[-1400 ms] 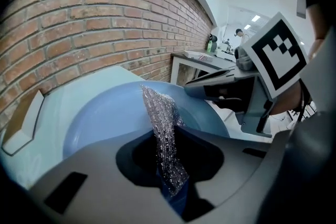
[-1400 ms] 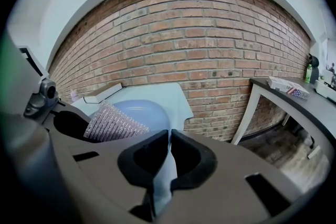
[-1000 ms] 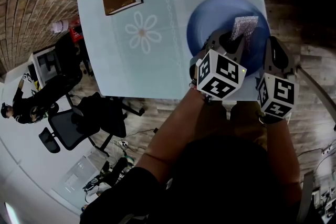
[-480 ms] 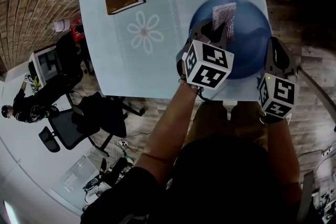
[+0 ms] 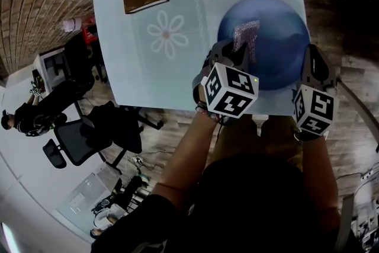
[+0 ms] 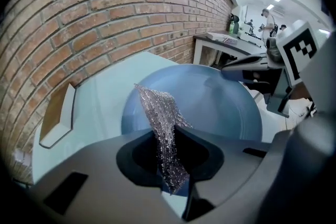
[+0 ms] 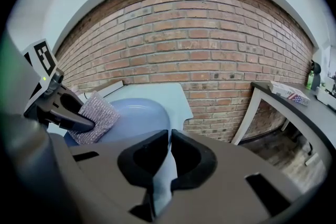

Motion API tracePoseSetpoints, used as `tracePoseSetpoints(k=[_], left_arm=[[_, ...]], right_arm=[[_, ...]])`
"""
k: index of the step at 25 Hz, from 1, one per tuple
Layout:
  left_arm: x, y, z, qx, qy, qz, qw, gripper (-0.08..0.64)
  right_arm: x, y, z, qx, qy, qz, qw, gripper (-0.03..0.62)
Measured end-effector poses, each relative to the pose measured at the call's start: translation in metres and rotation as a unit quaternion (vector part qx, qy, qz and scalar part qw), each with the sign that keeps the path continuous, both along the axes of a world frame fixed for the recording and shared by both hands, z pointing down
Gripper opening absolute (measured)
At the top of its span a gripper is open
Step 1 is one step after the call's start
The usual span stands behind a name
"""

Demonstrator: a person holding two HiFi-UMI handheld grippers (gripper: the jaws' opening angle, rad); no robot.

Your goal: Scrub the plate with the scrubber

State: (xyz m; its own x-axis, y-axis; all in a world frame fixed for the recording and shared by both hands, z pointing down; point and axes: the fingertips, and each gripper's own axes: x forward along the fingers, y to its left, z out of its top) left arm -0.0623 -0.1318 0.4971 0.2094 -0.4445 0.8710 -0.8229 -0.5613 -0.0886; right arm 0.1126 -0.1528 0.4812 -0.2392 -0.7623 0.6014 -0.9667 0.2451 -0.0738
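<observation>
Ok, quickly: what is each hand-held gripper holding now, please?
Left hand-held gripper: shut on the scrubber.
Right hand-held gripper: shut on the plate rim.

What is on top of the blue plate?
A silvery mesh scrubber, clamped in the left gripper, rests against it. The right gripper clamps the plate at its edge. The patch beneath the scrubber is covered.

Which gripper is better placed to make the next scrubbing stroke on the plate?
Left. The left gripper pinches the scrubber over the blue plate; the right gripper is shut on the plate's rim, steadying it.
</observation>
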Motion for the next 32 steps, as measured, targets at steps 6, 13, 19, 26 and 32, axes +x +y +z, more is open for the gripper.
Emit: tracePoseSetpoints(k=[6,13,19,26,32], left_arm=[[0.009,0.026,0.001,-0.039,0.014,0.046,0.9981,0.08],[0.045,0.038,0.006,-0.063,0.055,0.096,0.9919,0.08],[0.075,0.032,0.008,-0.055,0.056,0.124,0.9891,0.08],[0.096,0.016,0.01,-0.046,0.072,0.129,0.988,0.08],[0.107,-0.003,0.009,-0.029,0.074,0.106,0.9912,0.08]], right_arm=[[0.0,0.0,0.0,0.002,-0.001,-0.001,1.0,0.044],[0.0,0.0,0.0,0.002,-0.004,-0.003,1.0,0.044],[0.0,0.0,0.0,0.003,-0.006,-0.008,1.0,0.044],[-0.001,0.0,0.0,0.007,-0.007,-0.016,1.0,0.044],[0.0,0.001,-0.001,0.006,-0.008,-0.016,1.0,0.044]])
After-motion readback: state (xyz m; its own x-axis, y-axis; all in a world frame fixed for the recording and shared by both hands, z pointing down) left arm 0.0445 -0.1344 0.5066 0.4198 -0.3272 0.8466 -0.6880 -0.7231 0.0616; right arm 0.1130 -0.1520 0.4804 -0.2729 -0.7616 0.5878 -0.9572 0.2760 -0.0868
